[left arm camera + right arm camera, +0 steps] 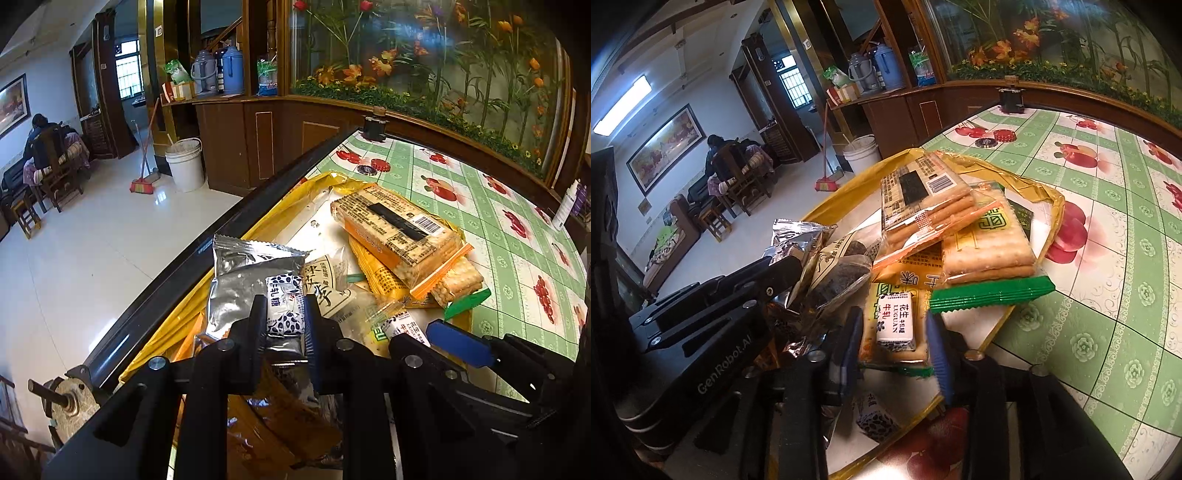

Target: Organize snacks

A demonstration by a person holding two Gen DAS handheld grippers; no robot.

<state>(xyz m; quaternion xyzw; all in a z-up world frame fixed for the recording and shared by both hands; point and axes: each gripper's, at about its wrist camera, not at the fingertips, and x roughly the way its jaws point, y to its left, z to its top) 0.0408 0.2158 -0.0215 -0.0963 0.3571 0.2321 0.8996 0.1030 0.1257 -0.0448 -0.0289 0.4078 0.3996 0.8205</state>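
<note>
A pile of snacks lies on a yellow bag (295, 195) on the table. My left gripper (285, 314) is shut on a small white nougat candy (283, 310) with a dark seed pattern, above a silver packet (243, 280). My right gripper (895, 332) stands around a white peanut nougat candy (895, 325) that lies on a cracker pack; its blue pads do not touch it. The right gripper also shows in the left wrist view (458, 343). An orange cracker pack (399, 229) tops the pile, also in the right wrist view (927, 206). A green-edged cracker pack (990, 251) lies beside it.
The table has a green checked fruit-print cloth (1108, 229) and a dark left edge (221, 236). Red and dark bottle caps (380, 165) and a dark holder (373, 127) stand at the far end. A white bottle (567, 206) is at the right. Another patterned candy (877, 421) lies under my right gripper.
</note>
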